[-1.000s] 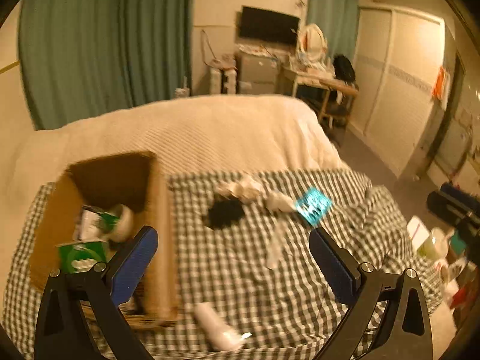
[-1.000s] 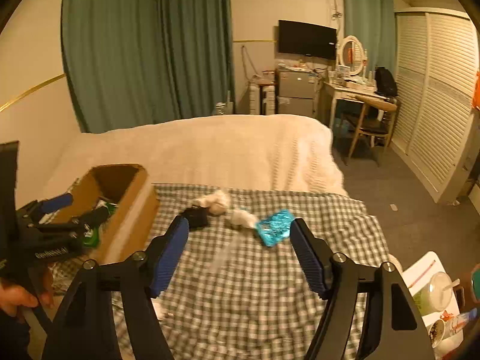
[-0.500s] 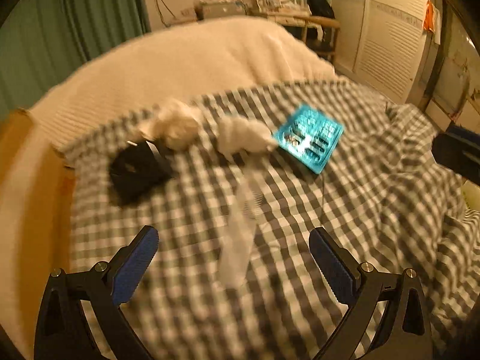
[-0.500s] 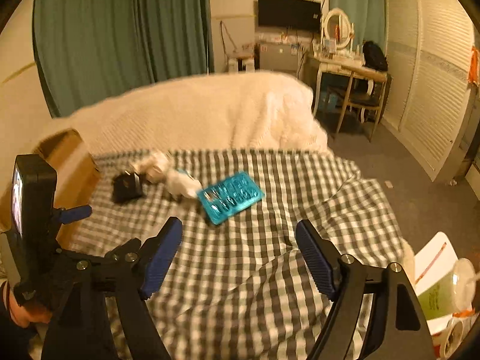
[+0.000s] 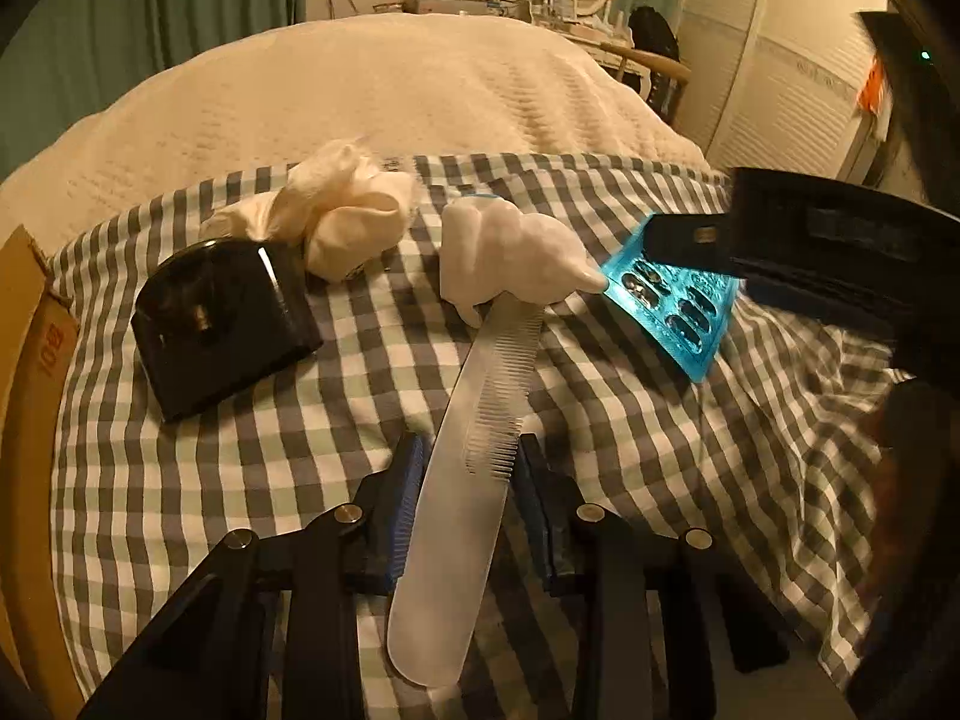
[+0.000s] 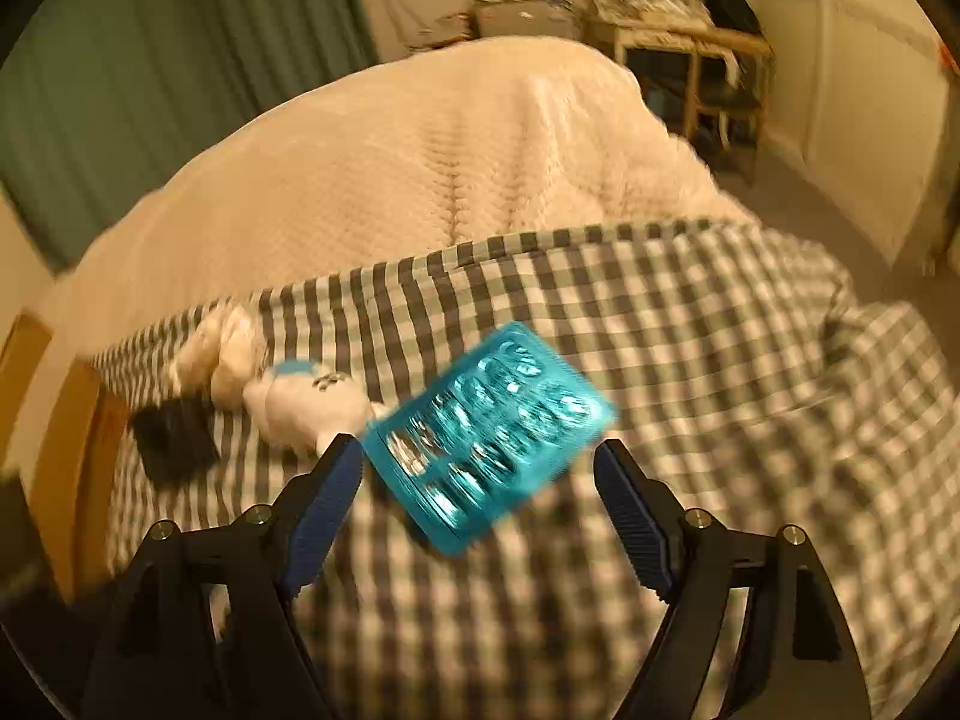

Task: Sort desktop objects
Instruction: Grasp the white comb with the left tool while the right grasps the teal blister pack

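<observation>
The frosted translucent plastic comb (image 5: 474, 450) is judged light, stiff and slick; it lies on the grey-checked cloth (image 5: 240, 450), just nearer than the white plush toy (image 5: 510, 258). The handle is bracketed by the left tongs (image 5: 468, 480), narrow and closing. The turquoise blister tray (image 6: 486, 432) is framed by the right tongs (image 6: 480, 492), wide, opening, not gripping. Only the brown cardboard box edge (image 5: 24, 420) is seen; contents hidden.

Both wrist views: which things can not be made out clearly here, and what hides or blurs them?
- Cardboard box, left wrist view: cut off by the left edge, inside unseen.
- Blue blister pack, left wrist view: its upper part hidden by the right tool's black body.
- Blue blister pack, right wrist view: motion blur, contents unreadable.
- Comb, left wrist view: whether the closing left tool presses it cannot be told.
- Black object, right wrist view: blurred.
</observation>
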{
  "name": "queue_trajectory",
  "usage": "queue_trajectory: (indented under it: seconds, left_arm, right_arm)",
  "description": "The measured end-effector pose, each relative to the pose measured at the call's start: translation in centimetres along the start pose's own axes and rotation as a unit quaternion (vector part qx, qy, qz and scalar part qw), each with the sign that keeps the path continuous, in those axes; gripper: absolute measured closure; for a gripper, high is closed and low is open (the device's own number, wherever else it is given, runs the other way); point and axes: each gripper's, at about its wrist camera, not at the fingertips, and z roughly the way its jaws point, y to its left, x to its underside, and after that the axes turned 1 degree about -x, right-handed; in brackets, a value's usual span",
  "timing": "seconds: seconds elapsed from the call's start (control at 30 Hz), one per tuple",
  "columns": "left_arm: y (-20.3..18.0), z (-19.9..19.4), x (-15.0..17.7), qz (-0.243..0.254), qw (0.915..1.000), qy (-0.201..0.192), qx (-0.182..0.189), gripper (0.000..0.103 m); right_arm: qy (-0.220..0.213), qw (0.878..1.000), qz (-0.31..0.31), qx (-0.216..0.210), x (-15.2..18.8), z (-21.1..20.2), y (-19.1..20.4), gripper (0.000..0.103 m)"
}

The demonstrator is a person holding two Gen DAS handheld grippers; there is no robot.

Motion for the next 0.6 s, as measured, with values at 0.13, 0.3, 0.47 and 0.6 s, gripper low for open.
queue_trajectory:
  seconds: [0.13, 0.3, 0.47, 0.6]
  left_arm:
    - [0.4, -0.6, -0.1, -0.013, 0.9999, -0.01, -0.003, 0.074]
    - [2.4, -1.1, -0.6, -0.034, 0.9994, -0.011, 0.001, 0.074]
    - [3.1, -1.2, -0.4, -0.044, 0.9989, -0.007, 0.014, 0.074]
    - [4.1, -2.2, 0.4, -0.054, 0.9983, -0.001, 0.021, 0.076]
  right_arm:
    - [0.009, 0.999, 0.039, 0.029, -0.4, 2.7, 0.8, 0.023]
    - [0.017, 0.995, 0.076, 0.069, -0.7, 5.0, 0.9, 0.015]
    - [0.031, 0.995, 0.031, 0.089, -0.5, 5.5, 1.3, 0.028]
    - [0.032, 0.998, 0.01, 0.048, -0.1, 3.6, 1.4, 0.068]
